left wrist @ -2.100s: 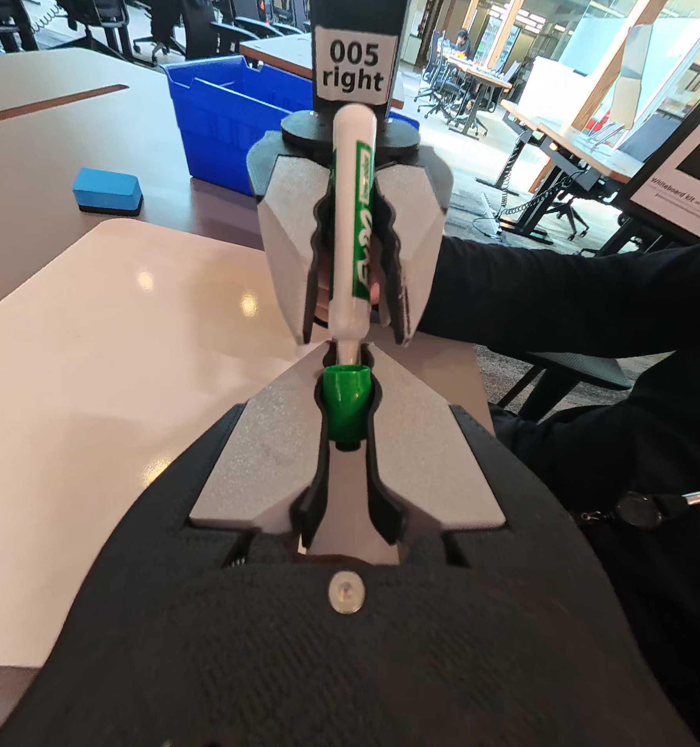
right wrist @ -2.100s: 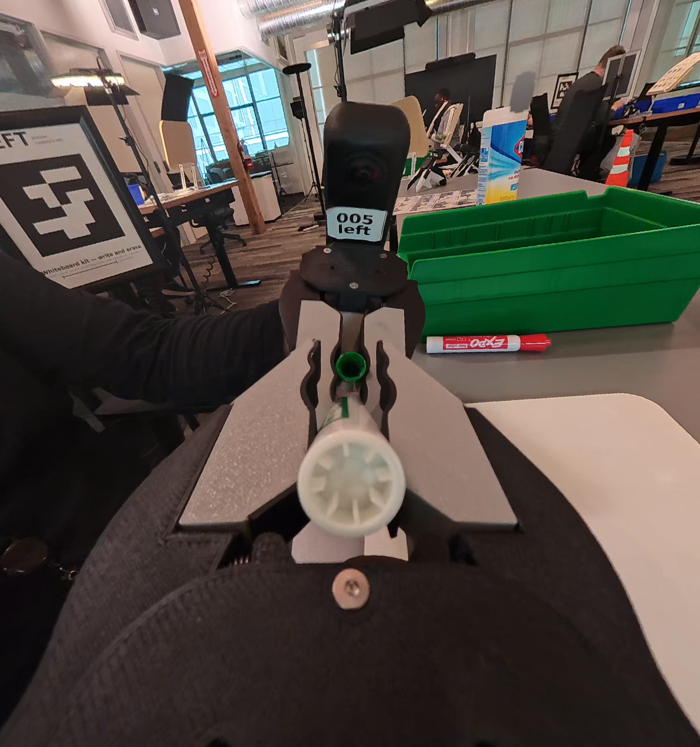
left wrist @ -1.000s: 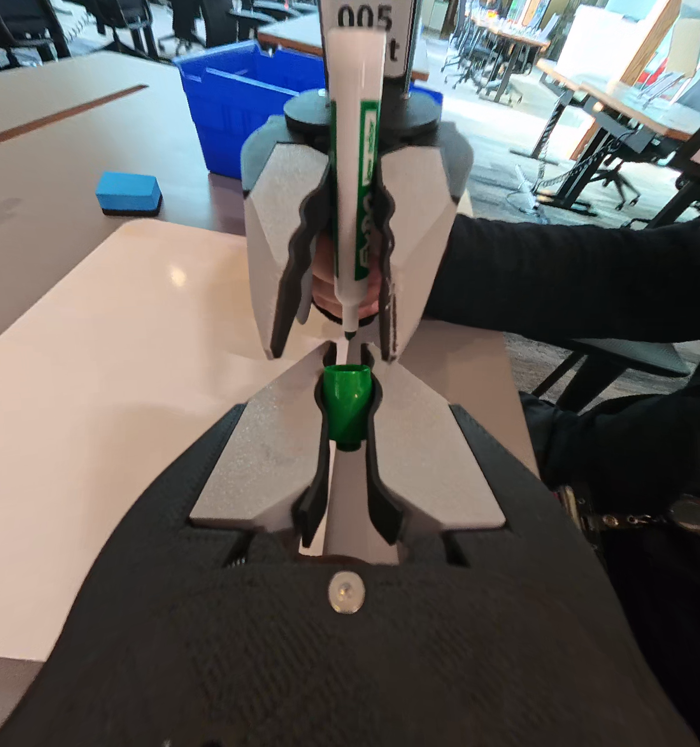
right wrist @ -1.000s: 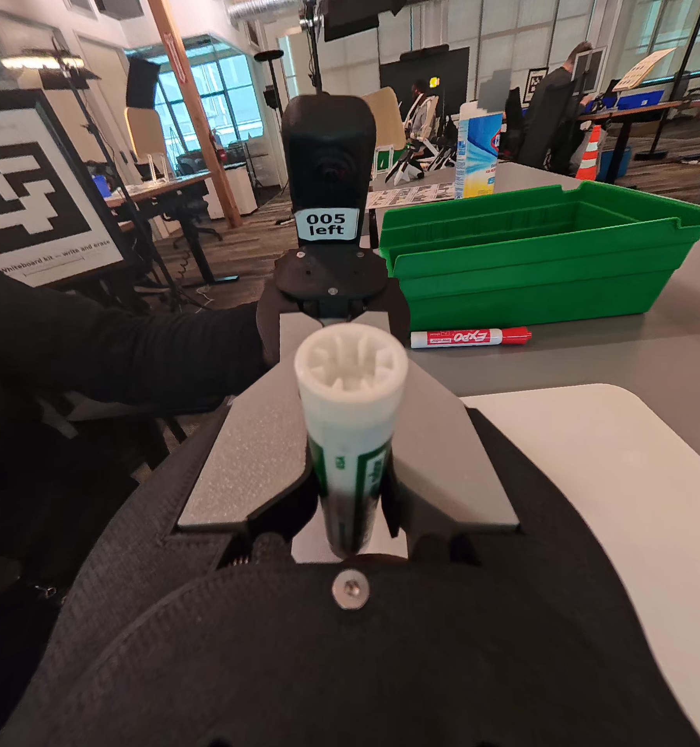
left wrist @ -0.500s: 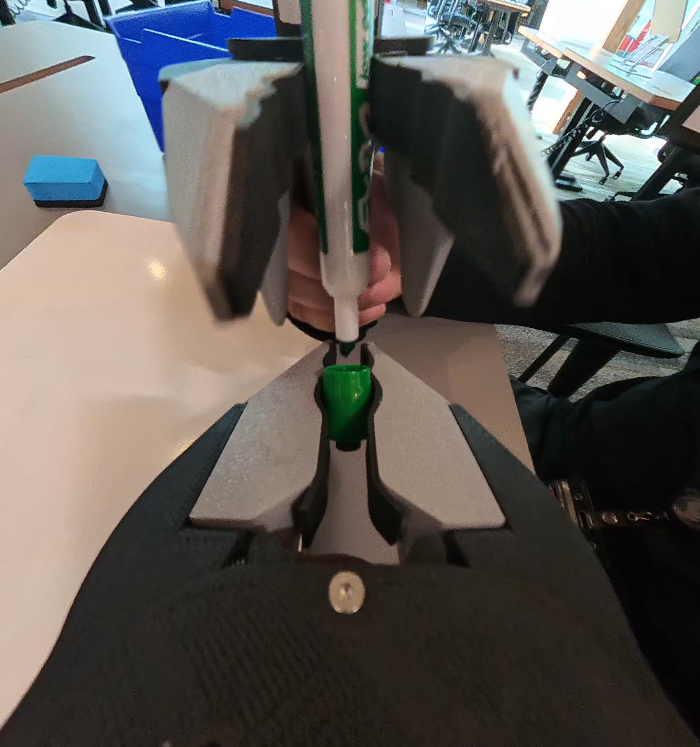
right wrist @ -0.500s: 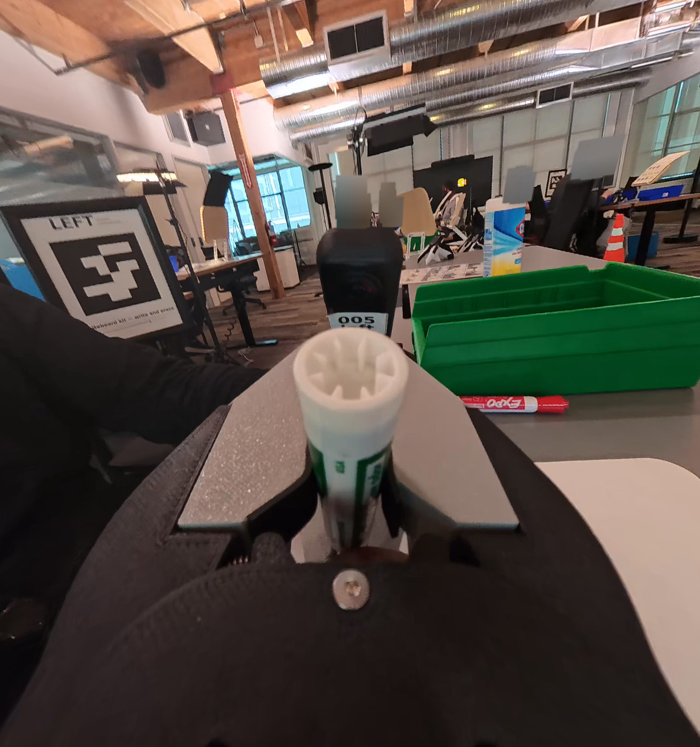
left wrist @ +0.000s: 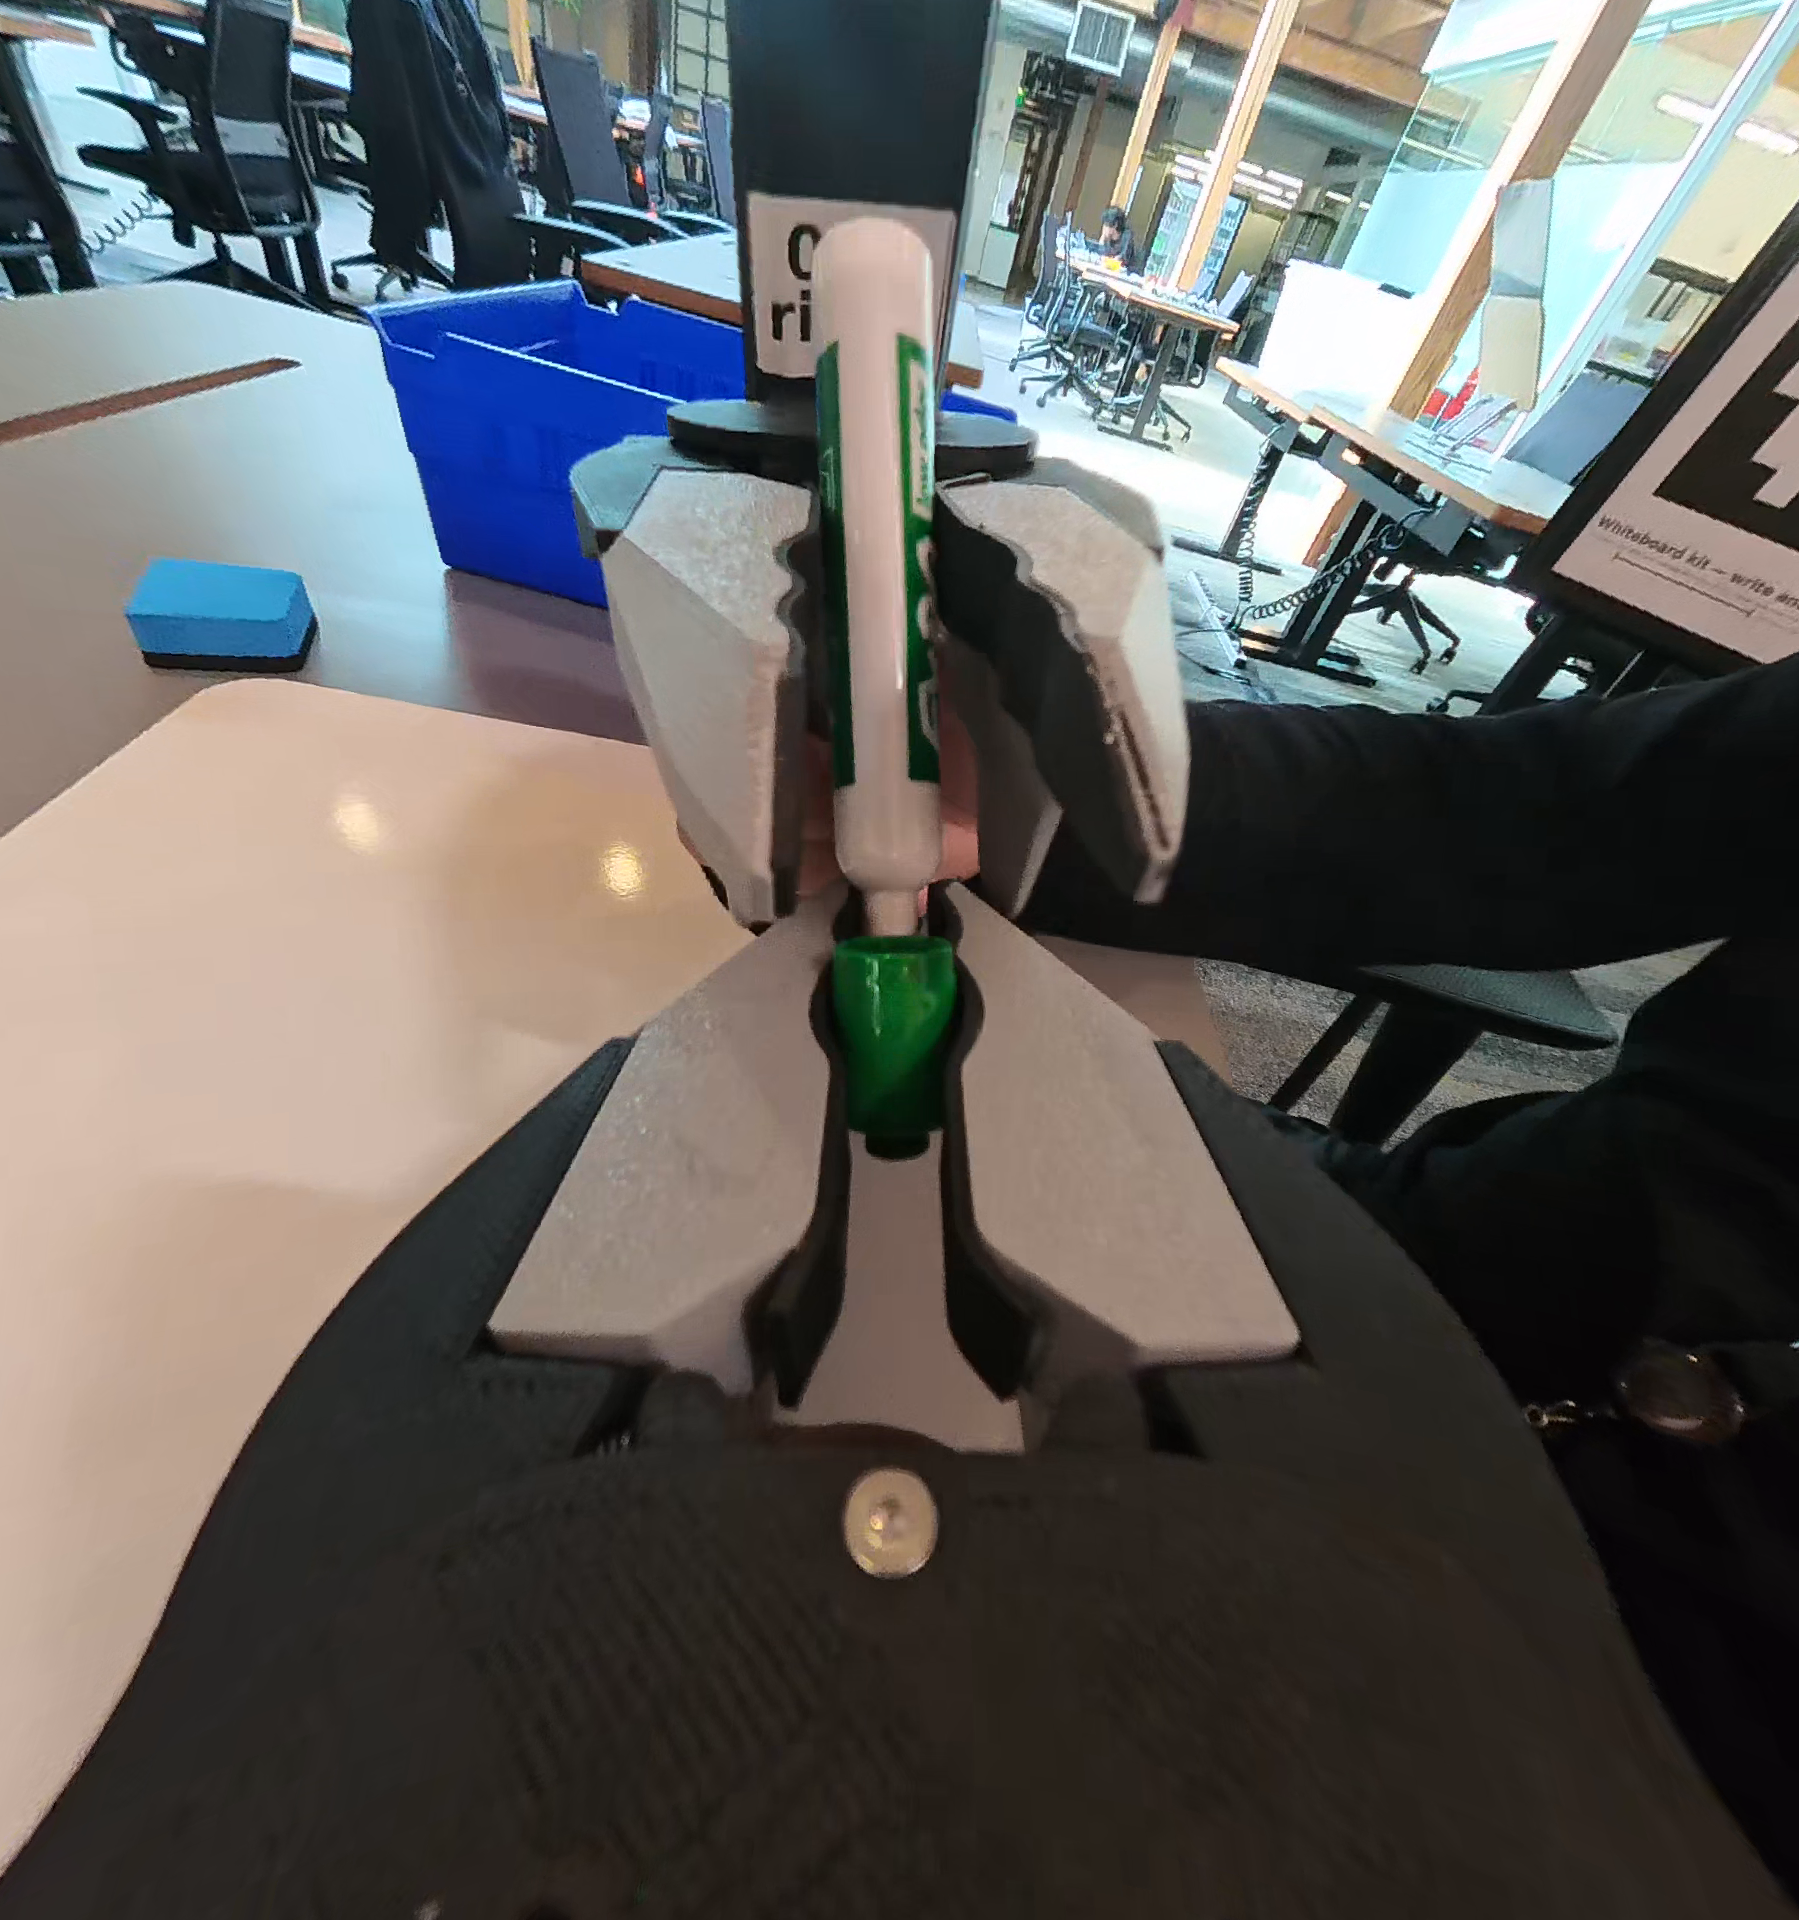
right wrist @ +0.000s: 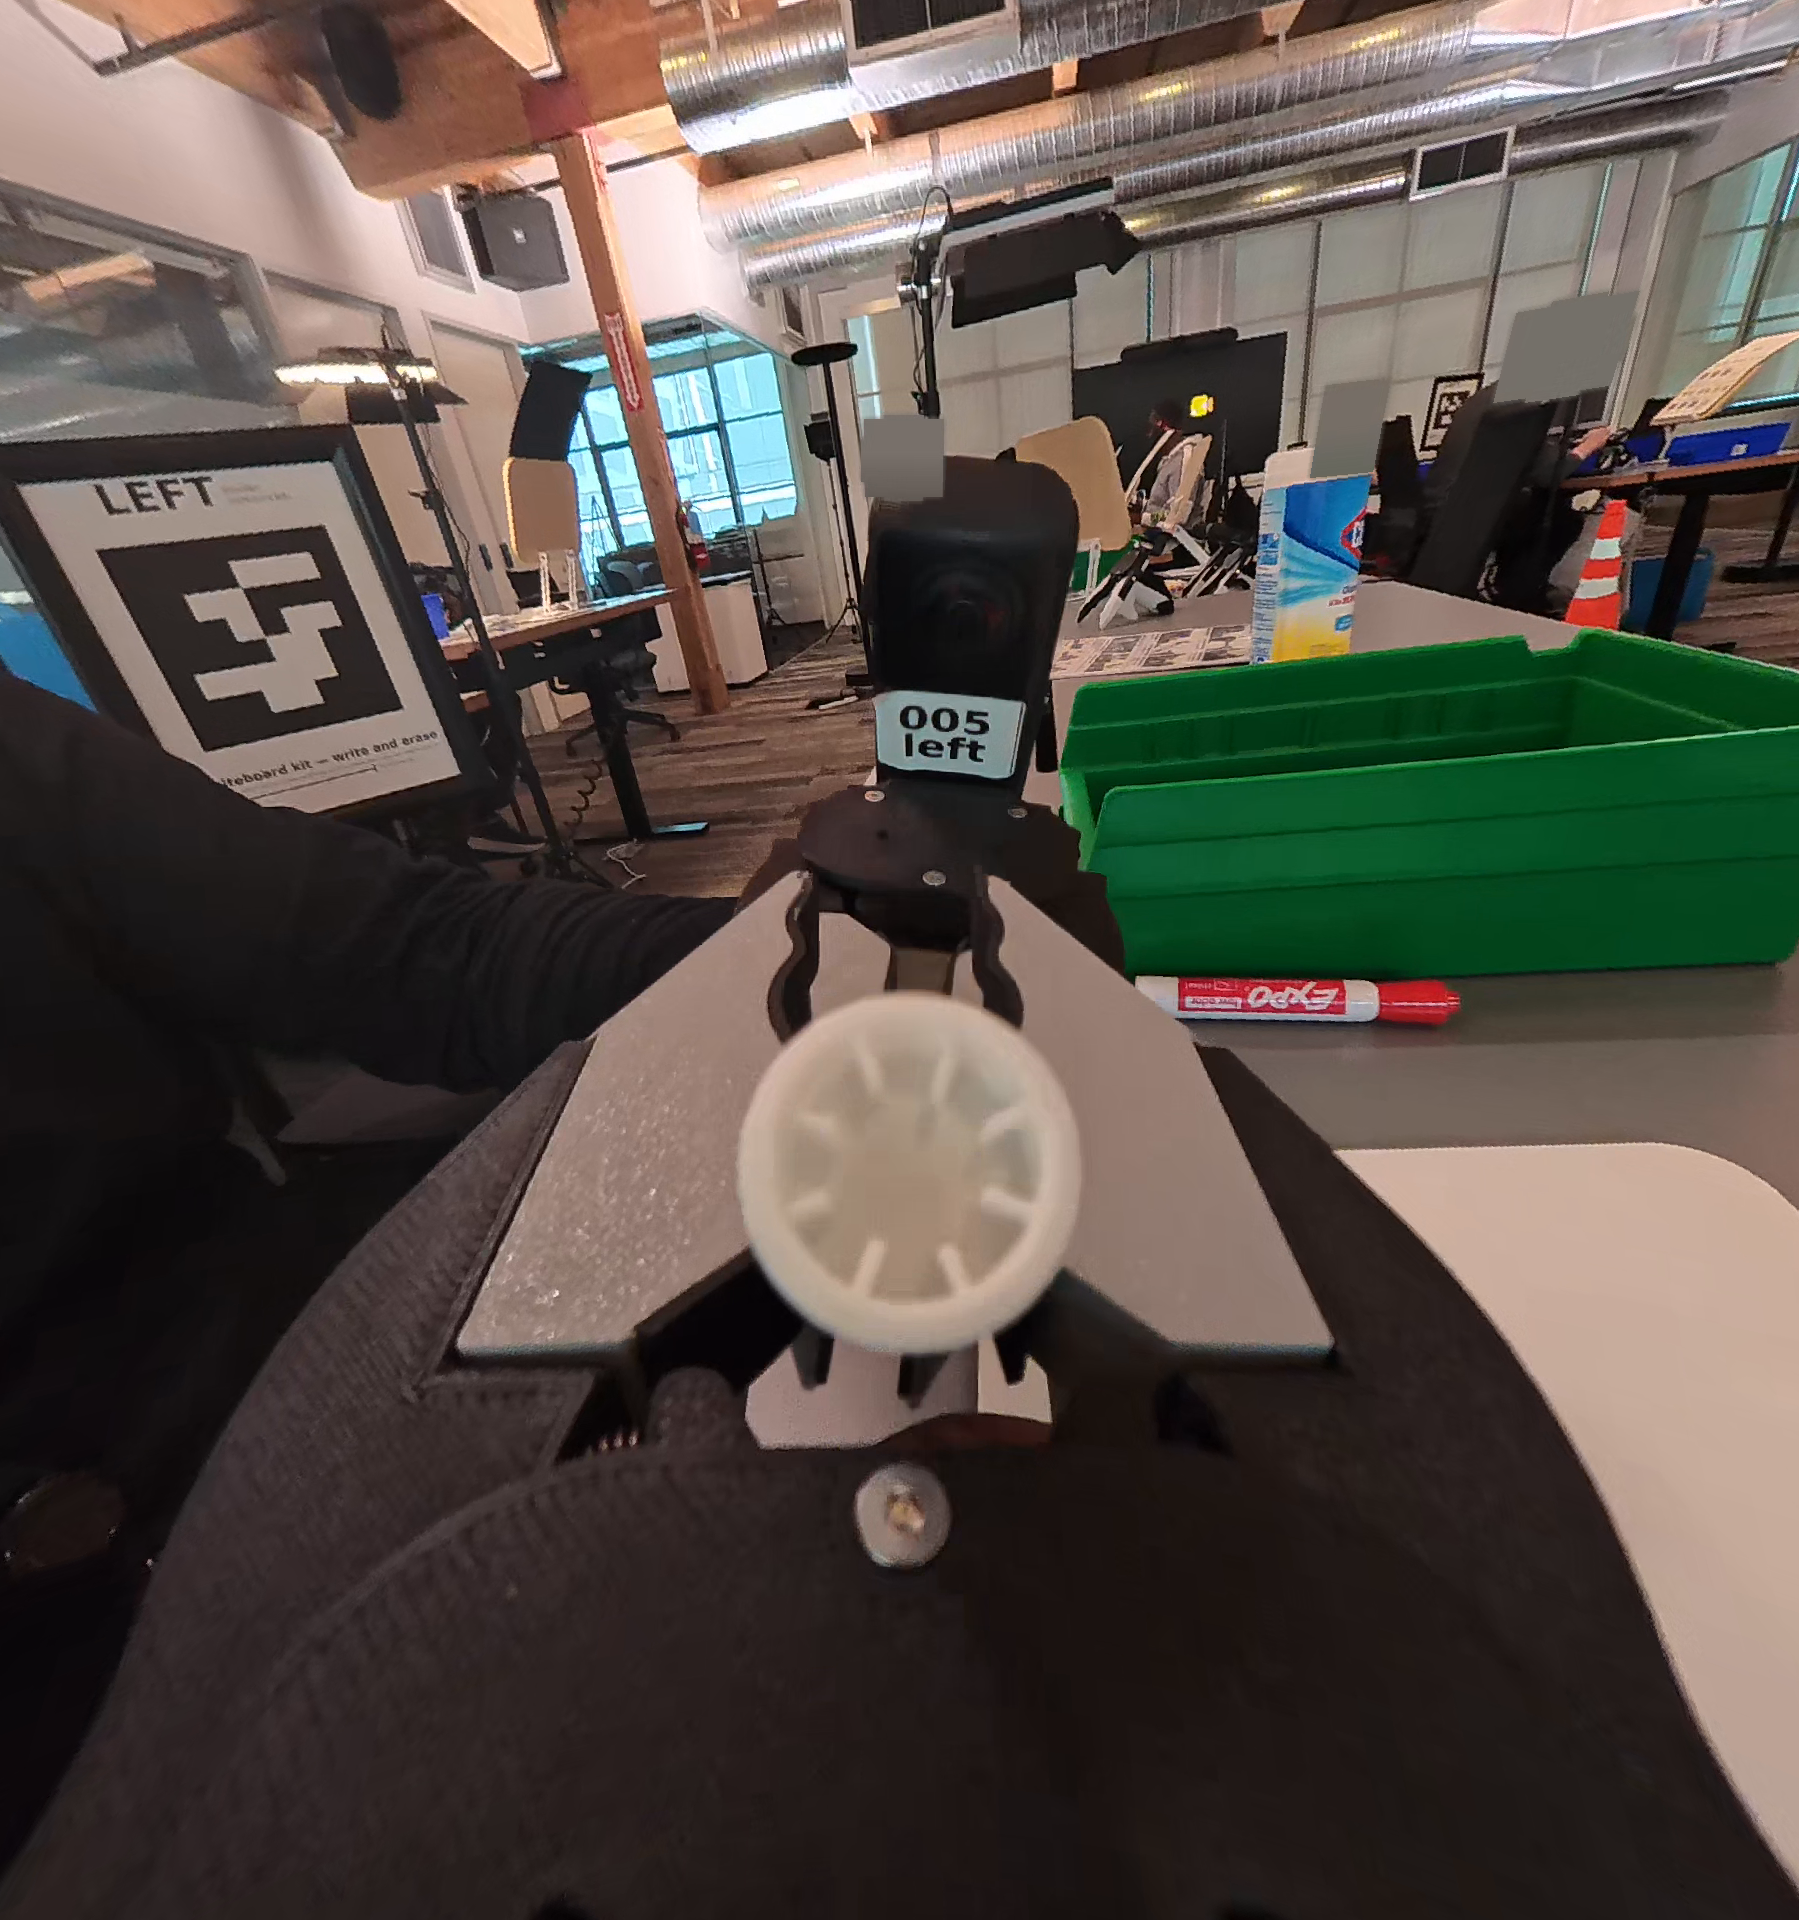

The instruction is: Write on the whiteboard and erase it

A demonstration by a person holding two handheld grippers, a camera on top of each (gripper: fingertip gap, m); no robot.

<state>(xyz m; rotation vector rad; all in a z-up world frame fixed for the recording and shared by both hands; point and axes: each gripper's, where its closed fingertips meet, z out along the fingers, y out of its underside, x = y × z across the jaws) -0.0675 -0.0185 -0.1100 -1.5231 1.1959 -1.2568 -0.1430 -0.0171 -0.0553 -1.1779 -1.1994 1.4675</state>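
Note:
My left gripper (left wrist: 890,940) is shut on a green marker cap (left wrist: 890,1029) with its open mouth facing forward. My right gripper (left wrist: 900,868) faces it, shut on a white and green marker (left wrist: 879,582). The marker's tip sits at the mouth of the cap. In the right wrist view my right gripper (right wrist: 905,1003) holds the marker's white rear end (right wrist: 907,1169) toward the camera, with the left gripper (right wrist: 916,925) just beyond it. Both are held above the near edge of the whiteboard (left wrist: 251,987), which lies flat on the table.
A blue eraser (left wrist: 217,627) lies on the table beyond the whiteboard, near a blue bin (left wrist: 542,416). A red marker (right wrist: 1290,1000) lies in front of a green bin (right wrist: 1446,810). The whiteboard corner (right wrist: 1653,1351) shows at right. The person's dark sleeves (left wrist: 1497,810) reach in from the right. The grippers' ends are close to 8 centimetres from one another. The right gripper is farther from the blue eraser (left wrist: 217,627), some 35 centimetres, than the left, some 30 centimetres.
The marker's tip has moved down to the mouth of the cap. The right gripper has tilted, so the marker's rear end now faces its camera end-on.

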